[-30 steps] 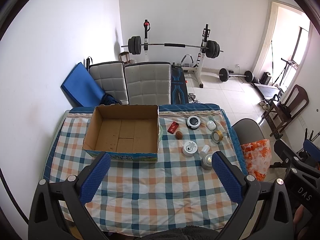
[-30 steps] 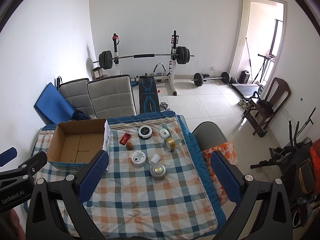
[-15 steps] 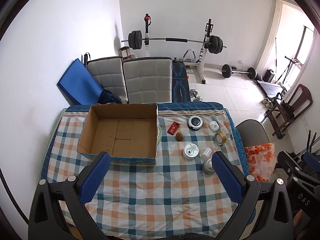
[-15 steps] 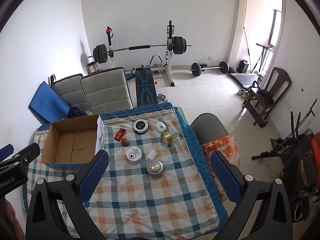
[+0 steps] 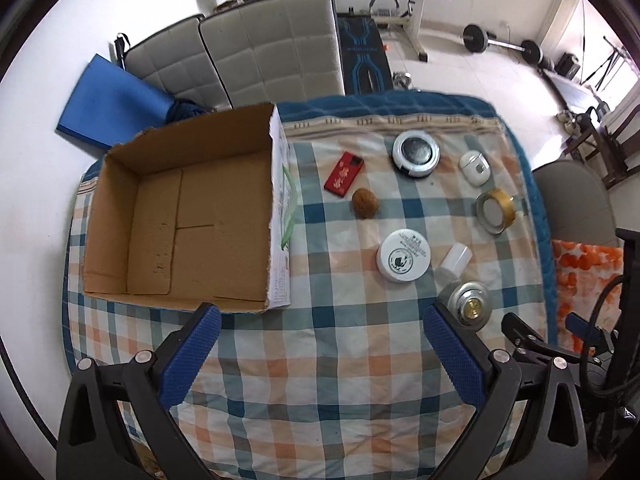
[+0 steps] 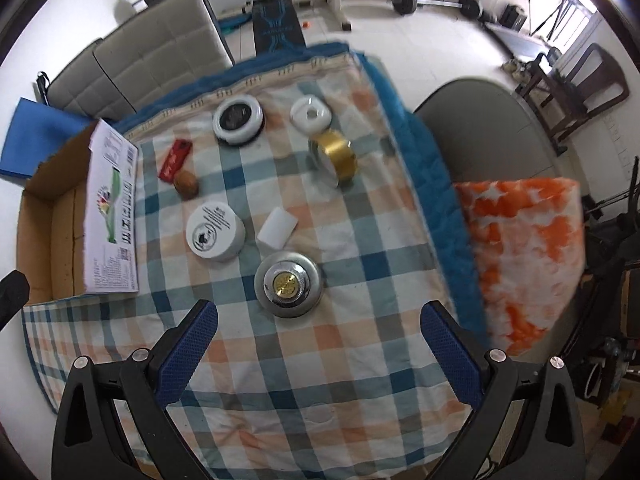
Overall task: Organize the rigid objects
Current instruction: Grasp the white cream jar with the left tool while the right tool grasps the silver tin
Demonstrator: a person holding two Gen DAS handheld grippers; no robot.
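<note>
Both hand-held grippers had come down and tipped forward since a second earlier: the barbell rack and wall that had filled the upper frames were now squeezed to the top edge, and the checked tabletop [image 5: 320, 344] filled most of each view. The objects themselves had not shifted.

The left hand-held gripper [image 5: 320, 328] hung over the near part of the cloth, its blue pads [image 5: 192, 356] wide apart with nothing between them. The empty cardboard box [image 5: 180, 216] sat in the left centre of its view, just past the left pad. To the right lay the red card [image 5: 344, 174], the brown nut [image 5: 365, 203] just below it, the white tin [image 5: 404, 255], the small white cap [image 5: 454, 260] and the black-and-white round case [image 5: 416, 153] higher up.

The right hand-held gripper [image 6: 318, 320] was likewise spread open and holding nothing, poised above the silver round box [image 6: 289, 283], which sat just beyond the gap between the fingers. The gold tape roll [image 6: 335, 156] and the white earbud case [image 6: 311, 114] lay further up, and the orange-and-white cushion [image 6: 528, 256] filled the right side.
</note>
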